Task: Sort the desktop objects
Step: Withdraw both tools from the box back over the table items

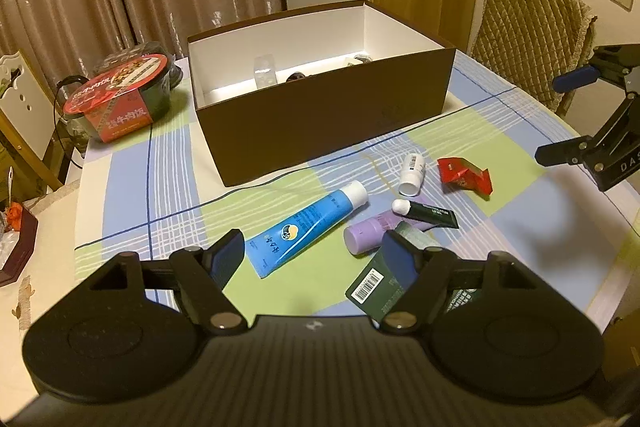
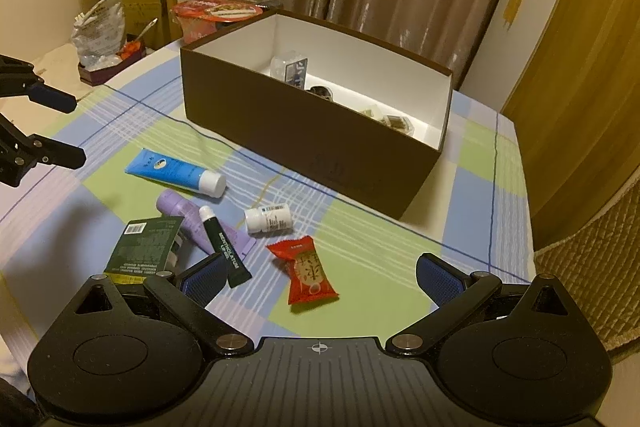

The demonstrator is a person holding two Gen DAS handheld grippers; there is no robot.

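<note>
The open brown box (image 1: pixel 320 115) stands on the checked tabletop (image 1: pixel 132 187), a few small items already inside. In front of it, apart from its near wall, lie a blue tube (image 1: pixel 308 227), a white bottle (image 1: pixel 412 175), a red packet (image 1: pixel 464 175), a purple bottle (image 1: pixel 372 231), a dark lip-balm tube (image 1: pixel 428 213) and a green carton (image 1: pixel 376 287). The left gripper (image 1: pixel 316 259) hovers low beside the blue tube, jaws wide, empty. The right gripper (image 2: pixel 320 275) hovers by the red packet, jaws wide, with bare cloth between it and the box.

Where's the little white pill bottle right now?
The white pill bottle lies on its side on the tablecloth, in front of the brown box, beside the red snack packet.
</note>
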